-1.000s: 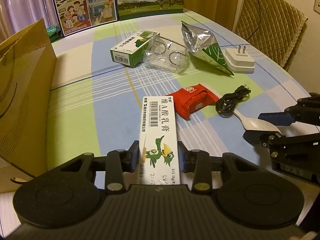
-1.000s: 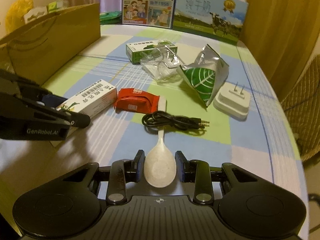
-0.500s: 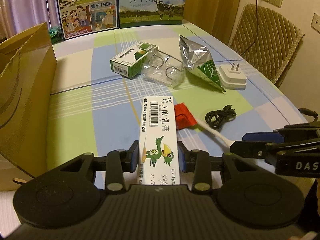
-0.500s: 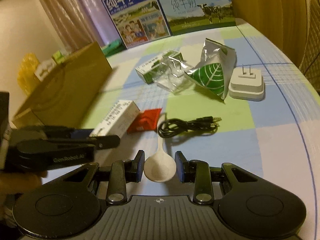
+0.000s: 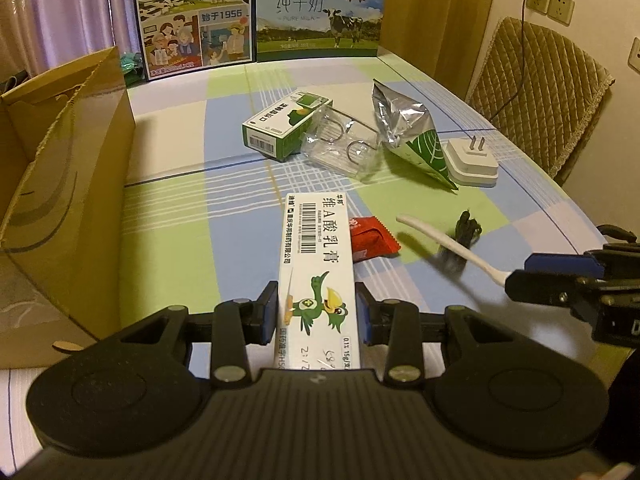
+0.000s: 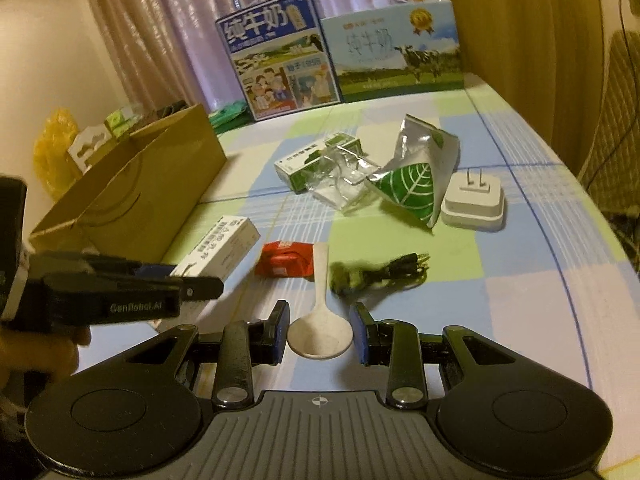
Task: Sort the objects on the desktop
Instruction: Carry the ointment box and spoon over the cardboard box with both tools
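Each wrist camera looks forward along its fingers, low over the table. Both views share the clutter at 12 o'clock and the cartons behind it.

At the lower centre of the left wrist view, the long white cardboard ointment box reads "维A酸乳膏". At top centre, the pale blue milk carton reads "纯牛奶 PURE MILK"; the dark blue milk carton beside it reads "始于1956". At the right wrist view's lower left, the black left gripper reads "GenRobot.AI".
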